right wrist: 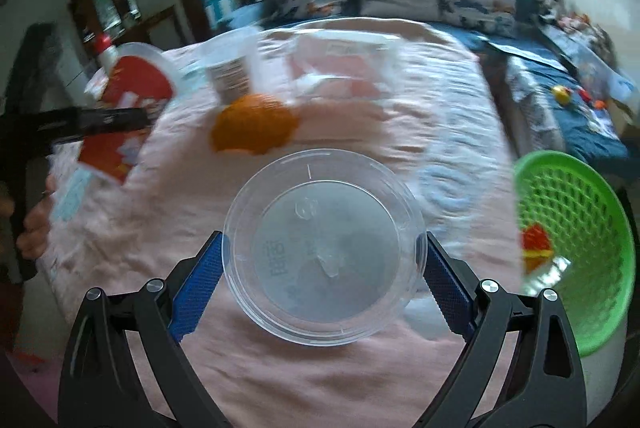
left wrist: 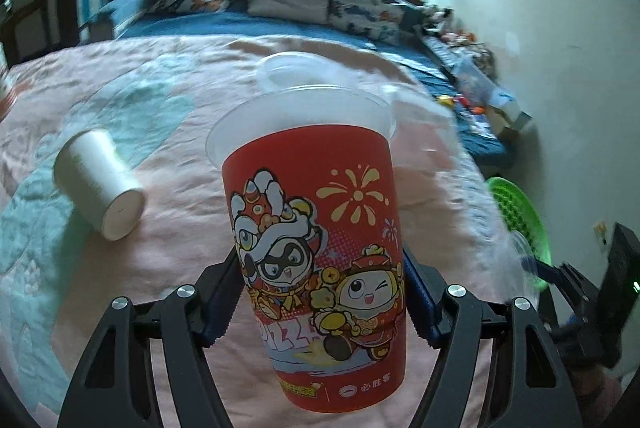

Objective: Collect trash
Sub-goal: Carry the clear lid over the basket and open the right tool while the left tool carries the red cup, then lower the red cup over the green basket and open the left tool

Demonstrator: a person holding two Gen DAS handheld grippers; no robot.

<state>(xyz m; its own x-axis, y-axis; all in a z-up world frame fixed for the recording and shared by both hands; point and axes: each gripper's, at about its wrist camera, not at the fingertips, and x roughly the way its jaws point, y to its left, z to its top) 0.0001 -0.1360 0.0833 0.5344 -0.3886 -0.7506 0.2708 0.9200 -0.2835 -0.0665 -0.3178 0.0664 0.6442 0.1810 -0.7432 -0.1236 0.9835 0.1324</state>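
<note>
Two items in hand: my left hand-held gripper [left wrist: 320, 302] pinches the red cup [left wrist: 316, 248], right hand-held gripper [right wrist: 322, 268] clamps the clear lid [right wrist: 324, 248]. Neither binned yet. Green basket [right wrist: 576, 228] holds some trash; white cup [left wrist: 100, 183], orange peel [right wrist: 254, 127] left on bed [left wrist: 160, 107].

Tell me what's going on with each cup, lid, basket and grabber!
Red printed plastic cup: gripped, off the bed, empty.
White paper cup: lying on its side.
Clear round plastic lid: gripped at its rim.
Green plastic mesh basket: already holding some trash.
Left gripper: shut on the cup.
Right gripper: shut on the lid.
</note>
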